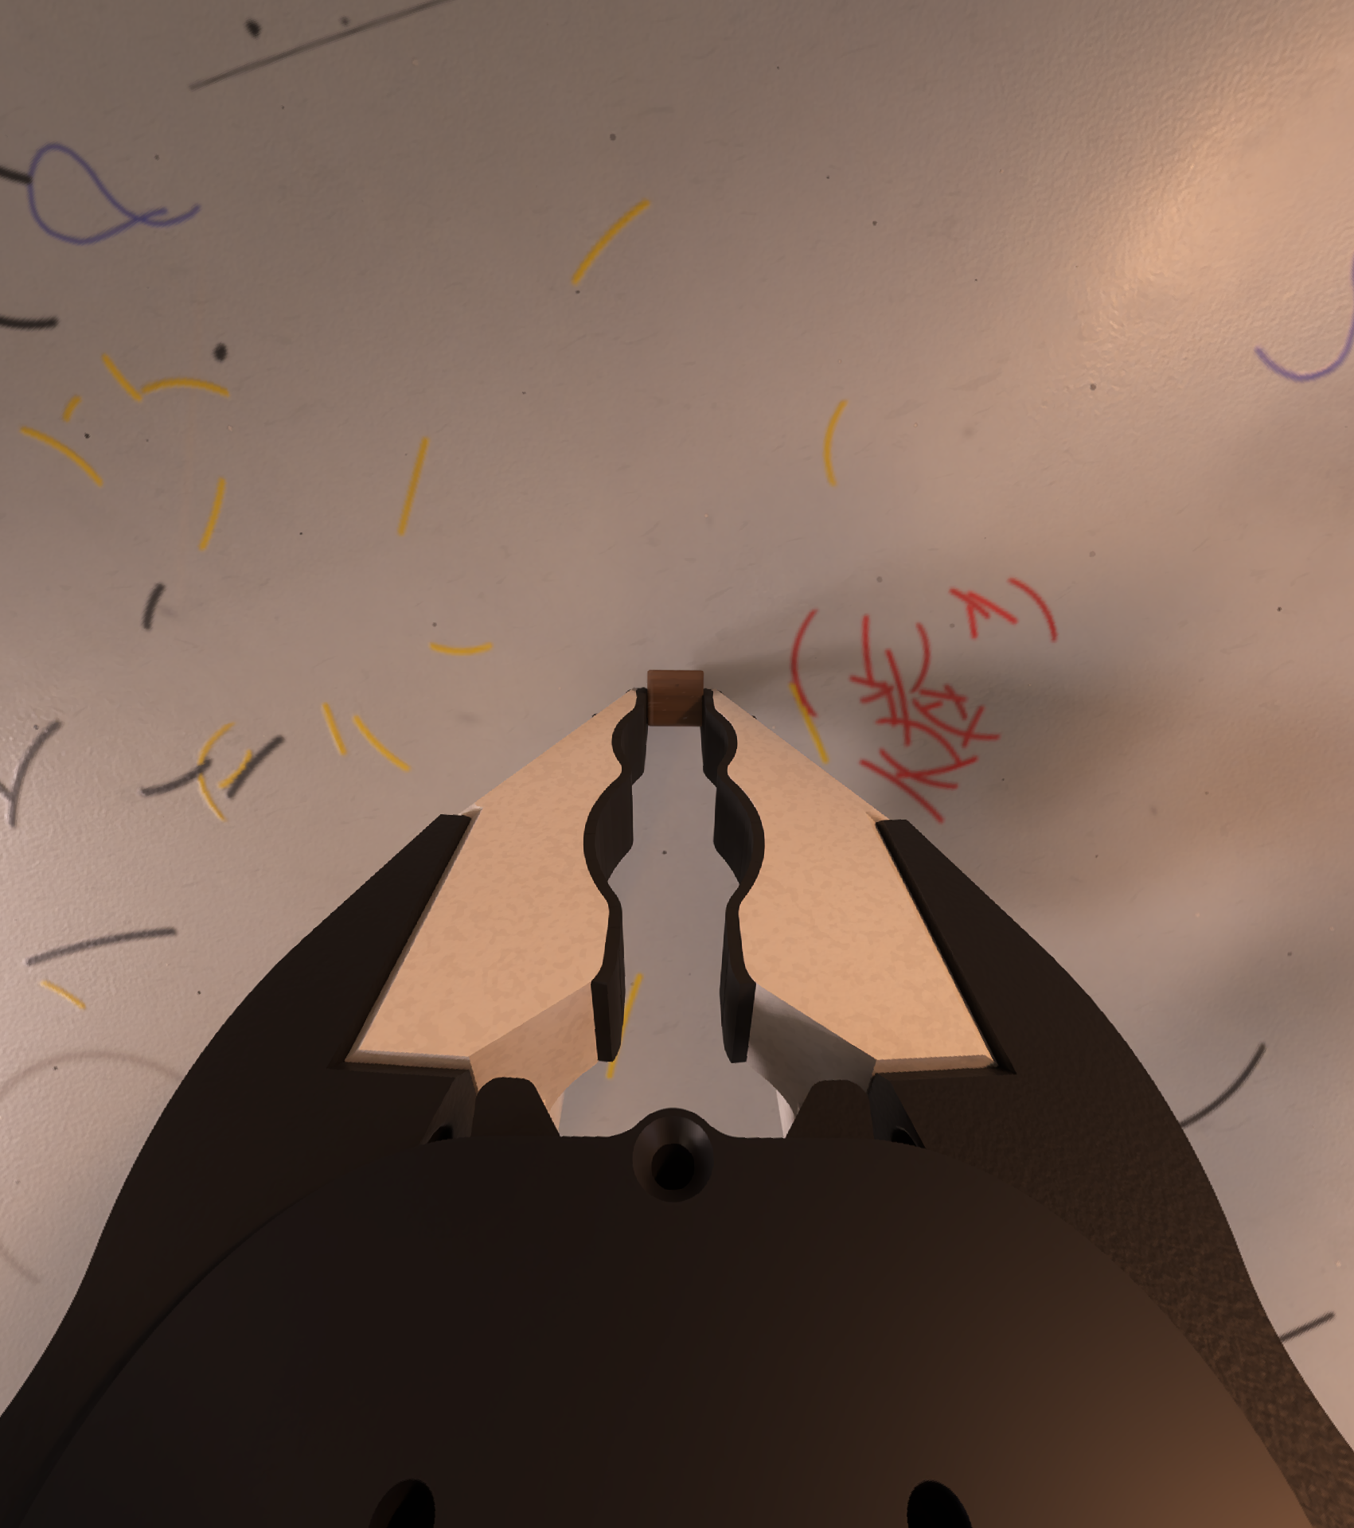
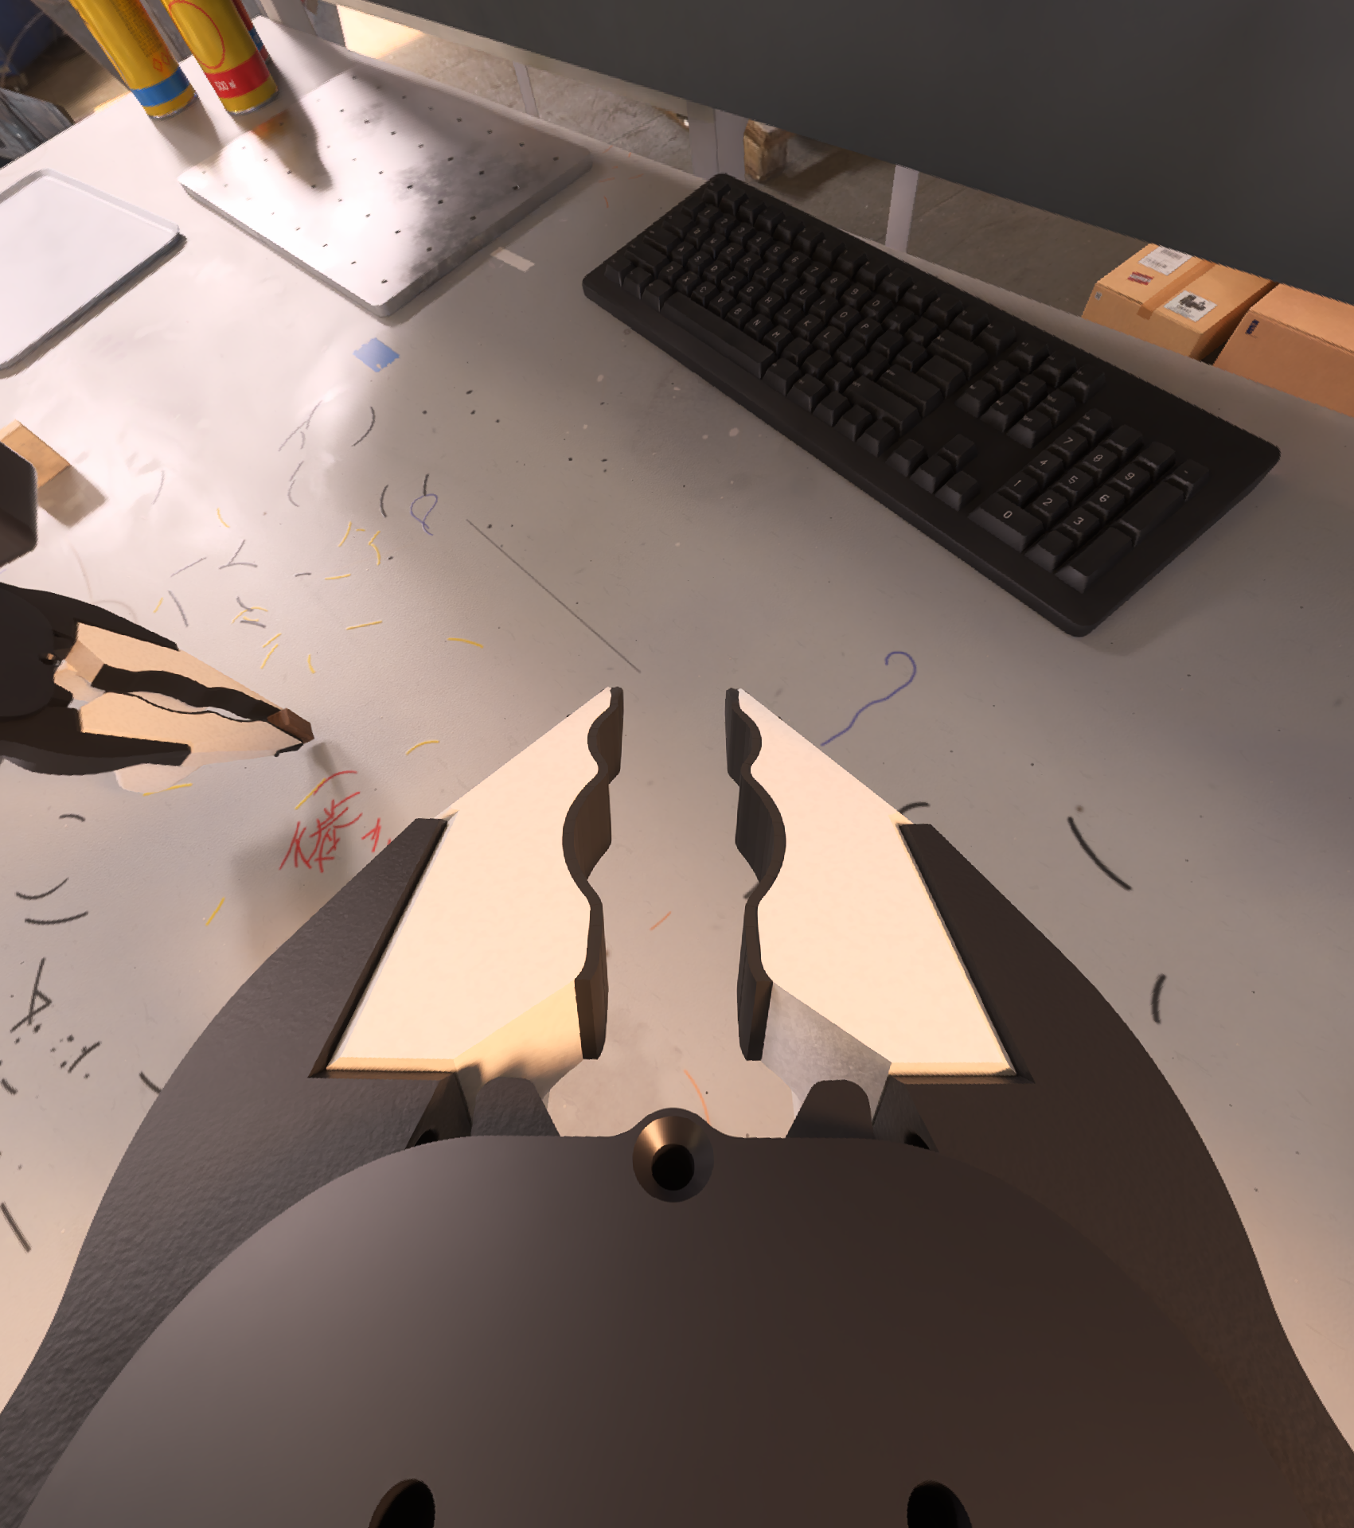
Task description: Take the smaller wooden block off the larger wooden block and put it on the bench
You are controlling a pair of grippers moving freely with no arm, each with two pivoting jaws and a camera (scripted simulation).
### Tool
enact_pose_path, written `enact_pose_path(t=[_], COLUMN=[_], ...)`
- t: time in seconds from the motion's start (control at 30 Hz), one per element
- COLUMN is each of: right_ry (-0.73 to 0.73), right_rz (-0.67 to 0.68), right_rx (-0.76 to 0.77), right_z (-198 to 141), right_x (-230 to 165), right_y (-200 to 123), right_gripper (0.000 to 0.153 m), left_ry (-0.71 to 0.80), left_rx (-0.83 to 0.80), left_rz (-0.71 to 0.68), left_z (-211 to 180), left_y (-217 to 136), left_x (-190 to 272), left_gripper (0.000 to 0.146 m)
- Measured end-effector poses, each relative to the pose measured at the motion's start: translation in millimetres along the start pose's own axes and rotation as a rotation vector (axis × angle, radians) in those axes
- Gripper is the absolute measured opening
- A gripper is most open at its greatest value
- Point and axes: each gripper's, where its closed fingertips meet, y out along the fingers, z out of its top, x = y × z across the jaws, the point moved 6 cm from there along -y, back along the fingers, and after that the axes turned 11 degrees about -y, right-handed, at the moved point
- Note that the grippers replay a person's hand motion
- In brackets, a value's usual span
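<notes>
Left tongs [image 1: 675, 703] pinching smaller wooden block [image 1: 675, 697] near bench [image 1: 739, 331]; right tongs [image 2: 673, 703] spread, clear.

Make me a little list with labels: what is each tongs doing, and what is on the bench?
left tongs: shut on small block, low over the bench
right tongs: open, holding nothing
big block: far left, partly hidden behind the left tongs, nothing seen on it
keyboard: black, far right
metal plate: far side, dotted with holes
tray: white, left of the plate
cans: yellow, far corner
</notes>
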Motion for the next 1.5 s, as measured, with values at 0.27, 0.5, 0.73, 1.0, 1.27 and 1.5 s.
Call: enact_pose_path(t=[0.27,0.5,0.73,1.0,1.27,1.5], right_ry=[0.005,0.016,0.012,0.010,0.009,0.004], right_rz=[0.018,0.036,0.048,0.031,0.008,-0.003], right_rx=[0.020,0.045,0.051,0.024,-0.014,-0.044], right_z=[-1,-4,-3,-2,-5,-6], right_x=[0,0,-1,-2,0,0], right_y=[-3,-7,-7,-4,-1,3], right_gripper=[0.024,0.024,0.024,0.025,0.025,0.025], left_ry=[-0.014,-0.113,-0.145,-0.166,-0.041,-0.120], left_rx=[-0.053,-0.058,-0.029,0.037,0.415,0.694], left_rz=[0.081,0.084,0.096,0.022,-0.004,0.028], left_z=[0,4,7,10,41,21], left_y=[2,5,7,0,-107,-239], left_x=[21,25,25,22,4,-135], left_gripper=[0.012,0.012,0.012,0.053,0.051,0.057])
